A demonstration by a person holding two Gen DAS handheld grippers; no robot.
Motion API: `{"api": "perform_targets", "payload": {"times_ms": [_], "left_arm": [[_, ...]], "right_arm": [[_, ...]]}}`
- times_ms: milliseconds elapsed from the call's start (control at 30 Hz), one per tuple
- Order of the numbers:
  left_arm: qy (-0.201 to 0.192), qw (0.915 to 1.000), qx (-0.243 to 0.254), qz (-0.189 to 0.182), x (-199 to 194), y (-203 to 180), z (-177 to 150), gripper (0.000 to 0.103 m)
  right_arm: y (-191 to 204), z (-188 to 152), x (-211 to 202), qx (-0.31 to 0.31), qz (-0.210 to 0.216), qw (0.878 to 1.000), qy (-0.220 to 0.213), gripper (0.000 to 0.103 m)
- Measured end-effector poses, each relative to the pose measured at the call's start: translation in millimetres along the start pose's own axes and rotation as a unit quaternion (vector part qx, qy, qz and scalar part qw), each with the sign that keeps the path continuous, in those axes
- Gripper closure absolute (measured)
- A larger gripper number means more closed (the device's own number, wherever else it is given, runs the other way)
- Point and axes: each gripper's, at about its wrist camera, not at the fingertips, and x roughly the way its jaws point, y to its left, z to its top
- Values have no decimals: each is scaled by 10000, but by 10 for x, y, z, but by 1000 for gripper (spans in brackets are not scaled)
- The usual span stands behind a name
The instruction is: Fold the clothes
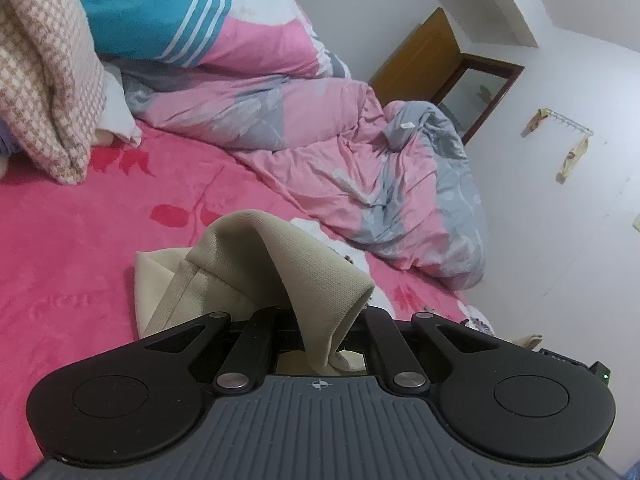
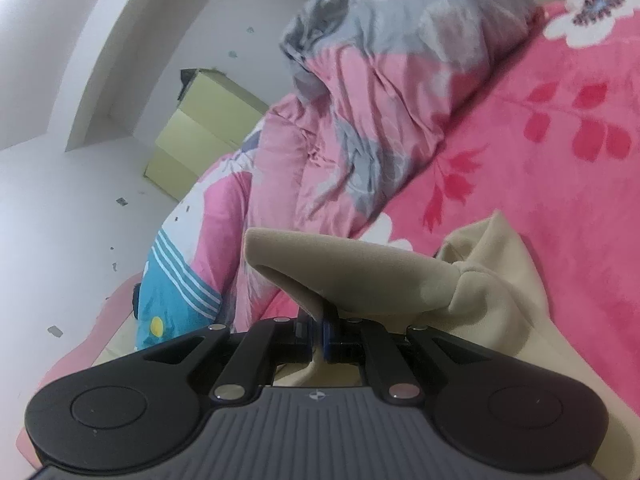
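The left gripper [image 1: 320,322] pinches one ribbed edge of the beige garment [image 1: 248,264] above the pink bed [image 1: 80,240]. The right gripper [image 2: 318,336] pinches another edge, probably to lift and fold it evenly.

We find no readable words, brand names or numbers in either view. The only sign is a small white crosshair mark, a circle crossed by two lines, printed at the front edge of the grey ribbed body of the left gripper [image 1: 320,316] and likewise of the right gripper [image 2: 319,334]. A small white tag sewn on the pink and grey quilt [image 1: 344,152] is too blurred for us to read.
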Motion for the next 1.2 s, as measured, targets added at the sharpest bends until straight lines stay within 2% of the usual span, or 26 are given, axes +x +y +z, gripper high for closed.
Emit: {"api": "perform_targets", "payload": {"times_ms": [167, 300, 367, 433, 467, 500, 533, 567, 600, 667, 767, 900, 1000, 1067, 1133, 1200], "left_arm": [[156, 9998, -105, 13, 84, 90, -15, 98], [376, 9984, -429, -49, 189, 197, 45, 94], [513, 9954, -803, -135, 250, 300, 88, 88], [494, 9908, -1238, -234, 276, 414, 109, 68], [412, 9881, -1458, -273, 272, 467, 111, 63], [320, 9846, -1686, -331, 266, 521, 116, 51], [214, 9802, -1925, -414, 260, 576, 124, 44], [109, 9750, -2162, -497, 253, 631, 133, 43], [10, 9703, -2351, -571, 243, 676, 144, 42], [-150, 9667, -2477, -620, 216, 700, 176, 41], [-354, 9702, -2322, -596, 133, 663, 224, 39], [-459, 9805, -1866, -408, -20, 574, 246, 38], [-453, 9925, -1135, 51, -170, 477, 237, 37], [-326, 9971, -479, 488, -228, 384, 211, 36], [-91, 9966, 173, 805, -223, 293, 163, 36], [192, 9925, 721, 970, -174, 224, 110, 36]], "right_arm": [[-163, 21, 108, 285, -42, 9994, 207, 99], [-288, 67, 192, 568, -57, 9976, 385, 98], [-346, 97, 235, 725, -57, 9962, 484, 96], [-405, 126, 285, 893, -47, 9943, 581, 93], [-441, 137, 310, 1013, -31, 9929, 622, 89], [-486, 147, 325, 1162, -10, 9911, 646, 86], [-534, 155, 333, 1308, 23, 9893, 643, 79], [-573, 164, 334, 1420, 48, 9880, 612, 71], [-611, 173, 322, 1540, 76, 9865, 550, 68], [-651, 193, 279, 1681, 149, 9848, 416, 62], [-605, 213, 127, 1614, 109, 9868, 105, 59], [-430, 192, -155, 1057, -169, 9941, -170, 59], [-304, 168, -354, 494, -534, 9971, -239, 58], [-230, 164, -435, -3, -931, 9954, -207, 56], [-162, 177, -447, -531, -1405, 9886, -67, 55], [-113, 194, -377, -1028, -1611, 9815, 146, 55]]}}
